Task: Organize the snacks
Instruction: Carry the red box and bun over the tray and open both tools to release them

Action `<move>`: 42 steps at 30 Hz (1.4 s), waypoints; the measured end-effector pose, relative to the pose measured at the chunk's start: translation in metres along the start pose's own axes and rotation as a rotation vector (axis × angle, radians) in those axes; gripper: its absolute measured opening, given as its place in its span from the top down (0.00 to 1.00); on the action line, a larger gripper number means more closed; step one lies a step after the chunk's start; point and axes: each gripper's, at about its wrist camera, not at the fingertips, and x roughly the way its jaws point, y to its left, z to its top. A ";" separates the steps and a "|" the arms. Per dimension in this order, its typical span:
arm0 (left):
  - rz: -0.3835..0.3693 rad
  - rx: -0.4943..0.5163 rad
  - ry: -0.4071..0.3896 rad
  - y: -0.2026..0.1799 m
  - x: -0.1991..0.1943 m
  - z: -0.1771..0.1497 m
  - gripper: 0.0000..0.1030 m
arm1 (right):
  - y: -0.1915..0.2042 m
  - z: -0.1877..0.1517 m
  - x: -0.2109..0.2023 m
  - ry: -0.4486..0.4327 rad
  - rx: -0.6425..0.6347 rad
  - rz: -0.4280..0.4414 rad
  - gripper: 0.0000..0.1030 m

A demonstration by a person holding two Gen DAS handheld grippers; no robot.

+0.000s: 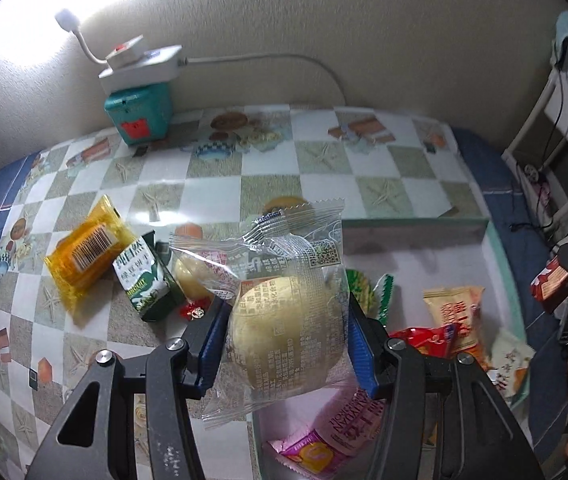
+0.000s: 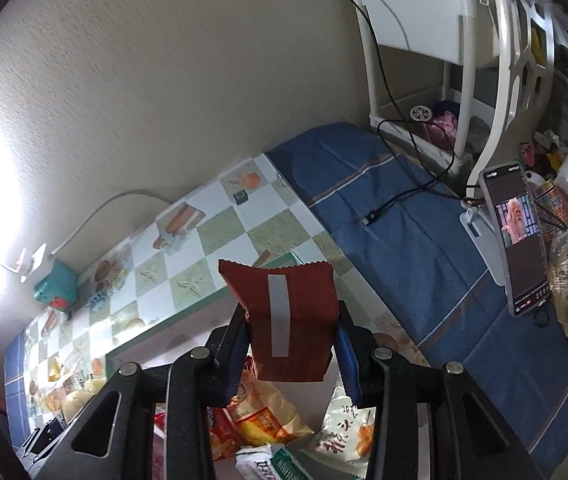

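From the left wrist: the left gripper (image 1: 286,334) is clamped on a clear-wrapped round bun (image 1: 288,332), blue pads pressing both sides of the pale pastry, and it hangs right over the near-left corner of the shallow box (image 1: 416,224). Inside that box, a beige snack packet (image 1: 454,312), a red packet (image 1: 424,338) and a pink wrapper (image 1: 316,450) are already piled. Out on the checked tablecloth (image 1: 211,172), an amber-wrapped cake (image 1: 87,250), a green milk carton (image 1: 149,280) and another clear-wrapped bun (image 1: 191,276) wait, well apart from the box. This looks like the delivery step: carry the bun a touch further over the box, then spread the jaws.

Over to the right wrist: the right gripper (image 2: 292,340) is pinching a dark red sachet (image 2: 288,320), held upright above the heap of packets in the box, the box wall (image 2: 155,332) just beyond. It needs lowering and letting go cleanly. A phone on a stand (image 2: 518,240) stands far right on the blue cloth (image 2: 424,240).
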 end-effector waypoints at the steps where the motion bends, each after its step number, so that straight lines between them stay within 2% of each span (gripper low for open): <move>1: 0.004 0.003 0.004 -0.001 0.004 -0.001 0.46 | 0.000 -0.001 0.004 0.005 -0.003 -0.005 0.59; 15: -0.005 0.020 0.066 -0.006 0.038 -0.008 0.46 | 0.004 -0.017 0.059 0.096 -0.078 -0.082 0.59; 19: -0.015 0.027 0.066 -0.008 0.042 -0.009 0.46 | 0.002 -0.018 0.065 0.113 -0.081 -0.091 0.59; 23: -0.085 -0.004 0.087 -0.007 0.046 -0.009 0.45 | 0.004 -0.021 0.070 0.123 -0.088 -0.094 0.59; 37: -0.127 0.062 0.097 -0.028 0.049 -0.016 0.45 | 0.014 -0.024 0.073 0.146 -0.145 -0.129 0.59; 42: -0.115 0.016 0.092 -0.020 0.049 -0.014 0.45 | 0.013 -0.024 0.075 0.146 -0.145 -0.127 0.59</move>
